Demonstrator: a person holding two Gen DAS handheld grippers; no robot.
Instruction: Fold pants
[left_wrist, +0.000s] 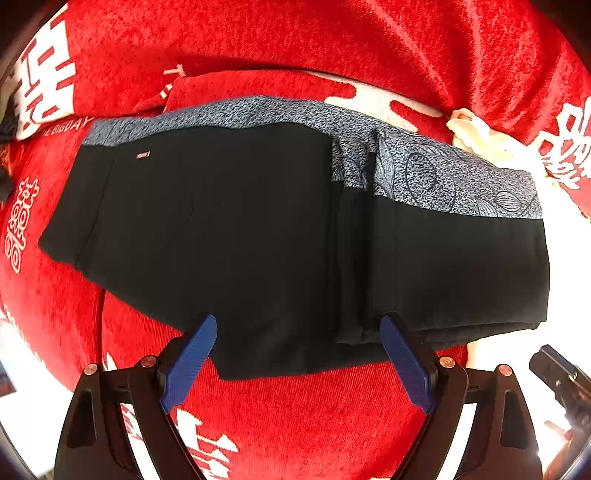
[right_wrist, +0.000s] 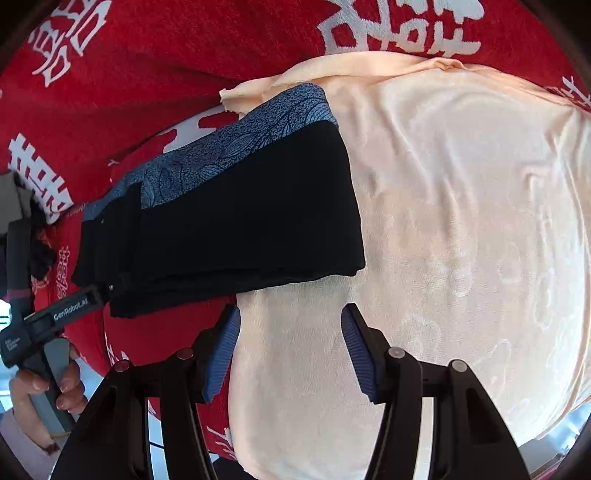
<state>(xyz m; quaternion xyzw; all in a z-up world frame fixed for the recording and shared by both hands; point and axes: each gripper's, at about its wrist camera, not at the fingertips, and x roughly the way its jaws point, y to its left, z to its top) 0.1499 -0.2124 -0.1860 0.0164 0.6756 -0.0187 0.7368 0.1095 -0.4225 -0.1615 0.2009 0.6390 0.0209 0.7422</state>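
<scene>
Risk: your left claw (left_wrist: 297, 363) could nip only top layer at near hem, so stack peels apart (folded flap on right sits loose). Pants (left_wrist: 258, 229) lie folded on red cloth (left_wrist: 314, 424), right end overlapping cream towel (right_wrist: 461, 221). Left claw wide, empty, straddling near edge. Right claw (right_wrist: 290, 349) wide, empty, over towel, pants just ahead-left.

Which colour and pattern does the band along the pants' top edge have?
The band is blue-grey, speckled, with dark leaf outlines; left wrist view shows it best.

L tool (left_wrist: 299, 328), R tool (right_wrist: 290, 321): both jaws apart, nothing held.
</scene>
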